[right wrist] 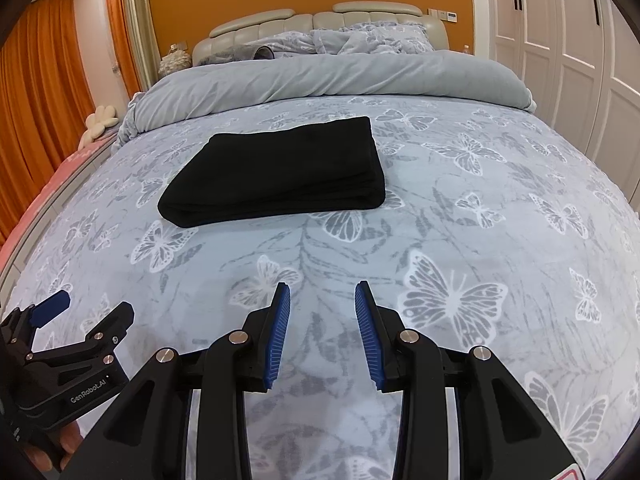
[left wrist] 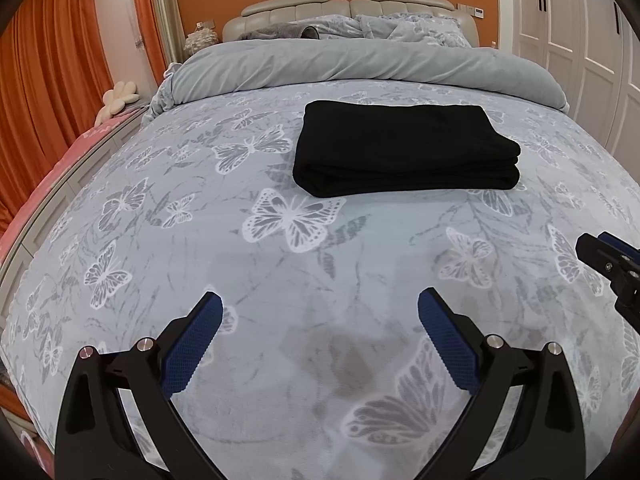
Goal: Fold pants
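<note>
Black pants (left wrist: 404, 148) lie folded into a flat rectangular stack on the butterfly-print bedspread (left wrist: 280, 264); they also show in the right wrist view (right wrist: 276, 172). My left gripper (left wrist: 320, 300) is open and empty, held over the bedspread well short of the pants. It also shows at the lower left of the right wrist view (right wrist: 94, 306). My right gripper (right wrist: 322, 290) is open and empty, also short of the pants. Its tip shows at the right edge of the left wrist view (left wrist: 600, 244).
A rolled grey duvet (left wrist: 360, 64) lies across the bed beyond the pants, with pillows (left wrist: 400, 24) and a padded headboard (left wrist: 352, 4) behind. Orange curtains (left wrist: 48, 80) hang at the left. White wardrobe doors (left wrist: 580, 40) stand at the right.
</note>
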`<state>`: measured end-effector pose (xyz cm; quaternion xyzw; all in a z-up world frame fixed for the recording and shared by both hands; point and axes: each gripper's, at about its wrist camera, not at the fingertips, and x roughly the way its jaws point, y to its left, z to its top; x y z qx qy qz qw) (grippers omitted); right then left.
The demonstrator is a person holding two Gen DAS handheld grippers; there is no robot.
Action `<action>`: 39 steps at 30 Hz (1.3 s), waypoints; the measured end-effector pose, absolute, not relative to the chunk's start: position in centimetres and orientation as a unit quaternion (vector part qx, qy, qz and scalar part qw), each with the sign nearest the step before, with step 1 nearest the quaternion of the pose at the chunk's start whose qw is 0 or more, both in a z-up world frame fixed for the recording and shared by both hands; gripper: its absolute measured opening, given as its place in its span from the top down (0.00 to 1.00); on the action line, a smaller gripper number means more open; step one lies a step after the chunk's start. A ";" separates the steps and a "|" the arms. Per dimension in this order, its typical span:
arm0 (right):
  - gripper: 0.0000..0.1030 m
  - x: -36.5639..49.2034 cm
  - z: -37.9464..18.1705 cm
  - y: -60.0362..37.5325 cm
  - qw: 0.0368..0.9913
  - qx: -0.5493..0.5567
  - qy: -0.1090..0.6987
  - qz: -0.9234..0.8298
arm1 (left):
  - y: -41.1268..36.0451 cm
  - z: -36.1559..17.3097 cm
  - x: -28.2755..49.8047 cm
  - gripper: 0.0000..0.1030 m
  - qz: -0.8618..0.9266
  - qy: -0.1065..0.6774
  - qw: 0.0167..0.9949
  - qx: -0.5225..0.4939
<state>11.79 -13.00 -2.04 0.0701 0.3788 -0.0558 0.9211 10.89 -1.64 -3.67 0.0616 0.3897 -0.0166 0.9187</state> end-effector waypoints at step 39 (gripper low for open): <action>0.65 11.8 -2.1 -12.7 0.921 0.070 0.379 -0.058 | -1.7 -4.0 10.9 0.07 -0.016 0.390 0.919 0.058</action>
